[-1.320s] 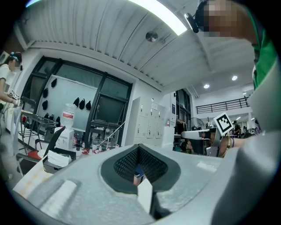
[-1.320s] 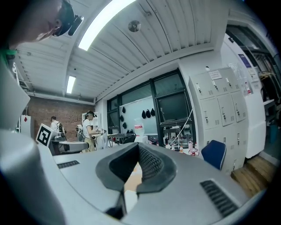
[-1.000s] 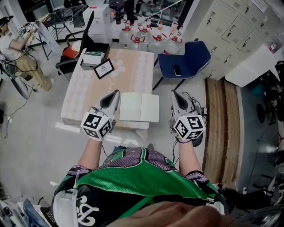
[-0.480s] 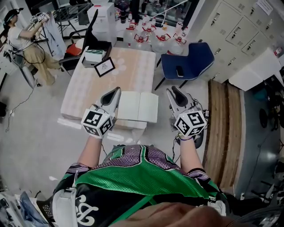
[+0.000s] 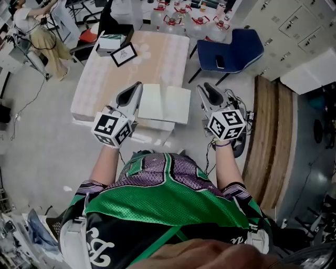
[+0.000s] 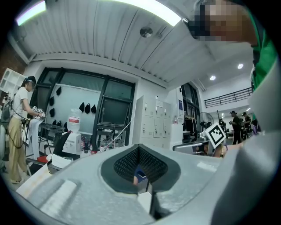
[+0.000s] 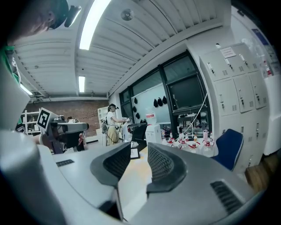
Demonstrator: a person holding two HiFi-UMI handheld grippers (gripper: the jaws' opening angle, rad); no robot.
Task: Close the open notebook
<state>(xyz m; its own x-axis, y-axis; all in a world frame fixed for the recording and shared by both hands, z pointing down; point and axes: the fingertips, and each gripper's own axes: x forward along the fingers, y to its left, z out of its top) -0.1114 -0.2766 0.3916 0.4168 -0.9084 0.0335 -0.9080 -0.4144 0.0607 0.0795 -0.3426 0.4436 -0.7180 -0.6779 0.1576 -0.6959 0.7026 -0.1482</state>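
Observation:
The open notebook (image 5: 164, 103) lies flat with its white pages up at the near edge of the pale table (image 5: 105, 79). My left gripper (image 5: 134, 90) is level beside the notebook's left page, with its jaws together and nothing in them. In the left gripper view the pads (image 6: 131, 160) meet in a narrow V. My right gripper (image 5: 207, 91) hangs just off the notebook's right edge, past the table's side. Its jaws are opening. In the right gripper view (image 7: 139, 160) only the table top shows between the pads.
A blue chair (image 5: 233, 50) with a dark phone (image 5: 220, 63) on it stands right of the table. A framed picture (image 5: 123, 54) and a box (image 5: 111, 41) sit at the table's far left. Water bottles (image 5: 181, 9) stand behind. Wooden boards (image 5: 269, 136) lie to the right.
The right gripper's jaws have gone from together to apart, and it has sunk beside the notebook's right edge. The left gripper has edged a little along the notebook's left side.

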